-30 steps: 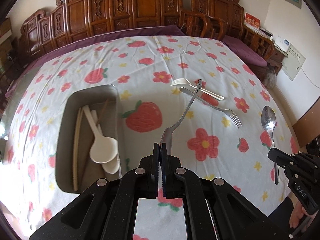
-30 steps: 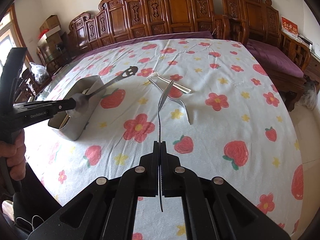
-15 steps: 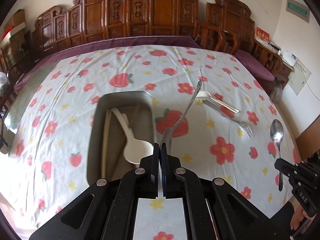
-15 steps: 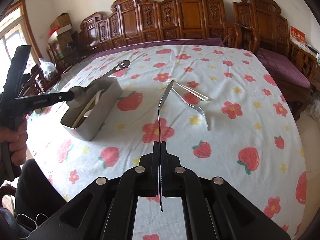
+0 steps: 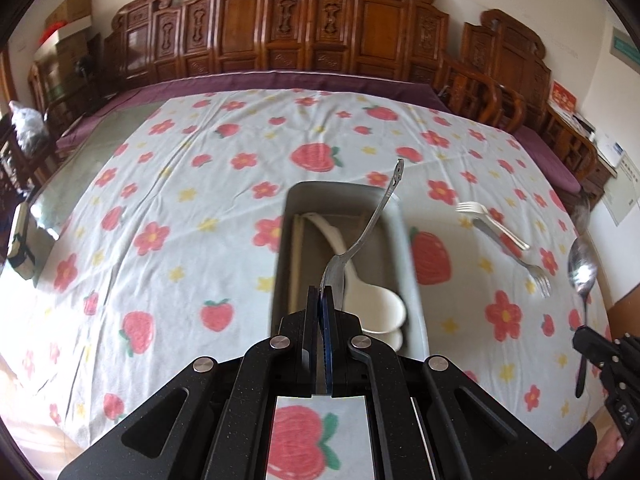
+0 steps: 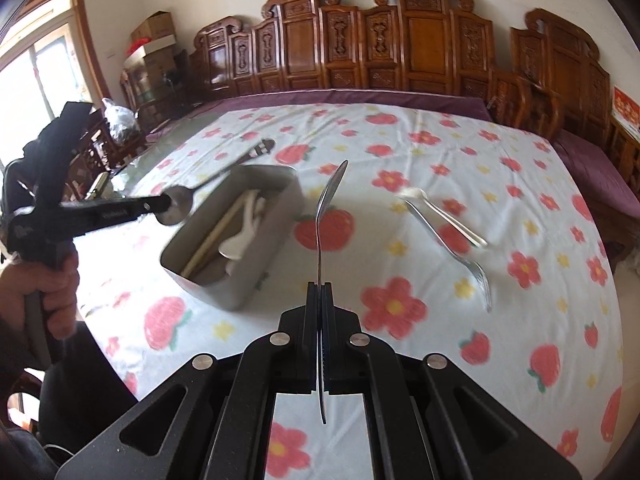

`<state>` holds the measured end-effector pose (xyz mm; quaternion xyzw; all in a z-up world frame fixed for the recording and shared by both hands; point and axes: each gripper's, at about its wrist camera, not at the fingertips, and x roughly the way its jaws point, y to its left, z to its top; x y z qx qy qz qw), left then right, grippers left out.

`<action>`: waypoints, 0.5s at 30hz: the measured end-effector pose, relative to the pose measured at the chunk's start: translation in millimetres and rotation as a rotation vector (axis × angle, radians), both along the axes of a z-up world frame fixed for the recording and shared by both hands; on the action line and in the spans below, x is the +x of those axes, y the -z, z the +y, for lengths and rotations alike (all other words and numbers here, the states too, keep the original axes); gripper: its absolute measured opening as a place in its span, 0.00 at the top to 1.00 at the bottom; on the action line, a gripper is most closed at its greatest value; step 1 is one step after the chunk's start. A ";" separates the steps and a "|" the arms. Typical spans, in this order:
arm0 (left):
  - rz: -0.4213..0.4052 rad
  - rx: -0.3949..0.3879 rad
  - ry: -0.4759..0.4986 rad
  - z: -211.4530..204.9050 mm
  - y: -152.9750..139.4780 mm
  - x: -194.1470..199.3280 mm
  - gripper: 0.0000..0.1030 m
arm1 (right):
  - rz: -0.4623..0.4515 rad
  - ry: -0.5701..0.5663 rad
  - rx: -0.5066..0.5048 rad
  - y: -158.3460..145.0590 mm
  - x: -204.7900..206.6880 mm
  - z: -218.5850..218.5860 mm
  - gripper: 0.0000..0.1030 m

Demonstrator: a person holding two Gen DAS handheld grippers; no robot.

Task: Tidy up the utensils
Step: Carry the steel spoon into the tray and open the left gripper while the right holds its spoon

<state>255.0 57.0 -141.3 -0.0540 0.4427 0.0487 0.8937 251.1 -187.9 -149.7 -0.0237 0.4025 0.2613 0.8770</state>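
Observation:
My left gripper is shut on the bowl end of a metal spoon whose handle, with its cut-out end, rises above the grey metal tray. The right wrist view shows this left gripper hovering at the tray's far left corner. My right gripper is shut on the handle of a second metal spoon, bowl up, over the cloth to the right of the tray. In the tray lie white plastic spoons and chopsticks.
A white plastic fork and a metal fork lie crossed on the strawberry tablecloth right of the tray. Carved wooden chairs line the far side. A person's hand grips the left tool's handle at the table's near left edge.
The left gripper has carried its spoon leftward until it hangs over the tray. The right gripper has risen and shifted left toward the tray with its spoon. Both stay shut.

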 end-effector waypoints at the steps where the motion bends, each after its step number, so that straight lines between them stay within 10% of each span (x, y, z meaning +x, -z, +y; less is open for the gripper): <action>1: -0.001 0.005 -0.010 4.7 3.1 0.7 0.99 | -0.001 -0.008 0.003 -2.5 1.5 7.5 0.98; 15: 0.022 -0.043 -0.041 23.8 26.7 9.6 0.98 | 0.034 -0.072 -0.040 0.8 14.1 67.2 0.98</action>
